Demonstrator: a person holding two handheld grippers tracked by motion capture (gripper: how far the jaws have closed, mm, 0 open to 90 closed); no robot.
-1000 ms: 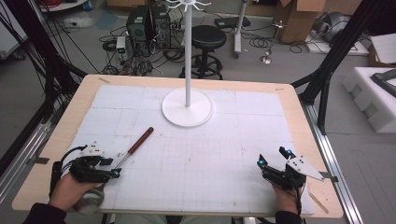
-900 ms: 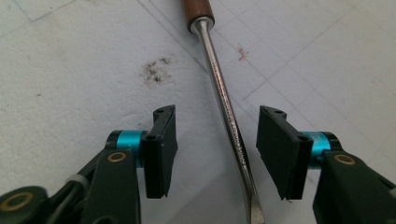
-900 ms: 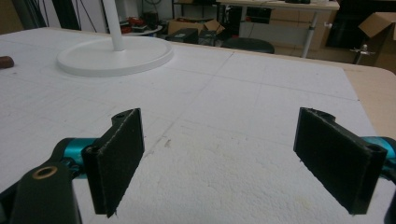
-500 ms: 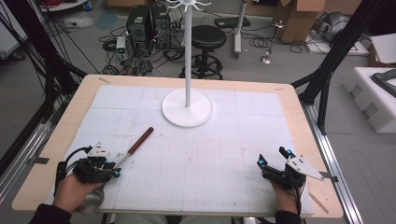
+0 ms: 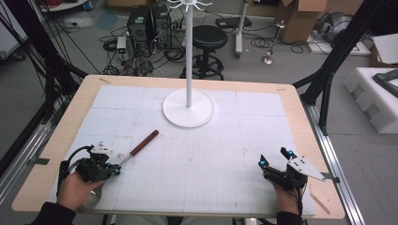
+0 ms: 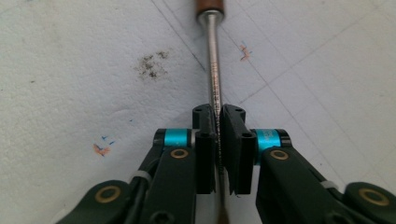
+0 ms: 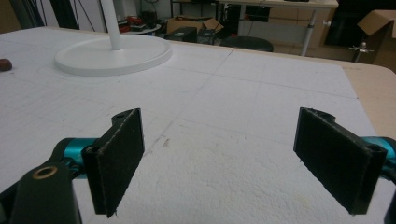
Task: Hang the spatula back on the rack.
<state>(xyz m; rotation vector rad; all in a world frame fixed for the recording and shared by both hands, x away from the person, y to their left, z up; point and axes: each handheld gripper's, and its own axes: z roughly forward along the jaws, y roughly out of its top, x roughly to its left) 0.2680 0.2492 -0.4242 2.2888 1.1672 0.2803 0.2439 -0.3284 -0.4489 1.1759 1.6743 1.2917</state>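
The left gripper (image 6: pixel 217 122) has just been closing, and its jaws now pinch the thin metal shaft of the tool (image 6: pixel 213 70), a utensil with a brown wooden handle (image 5: pixel 144 142). In the left gripper view the shaft runs straight out from between the pads, the handle farthest from the jaws, and the tool lies flat on the white mat (image 5: pixel 197 159). The grasp looks made, so the tool is probably ready to be lifted, perhaps toward the white stand (image 5: pixel 188 108) well beyond the jaws. Against the earlier frames, the left jaws stood wide beside the shaft's end and now meet on it; the tool itself lies where it lay. The right gripper (image 7: pixel 233 163) rests with jaws spread wide and nothing between them, unchanged.
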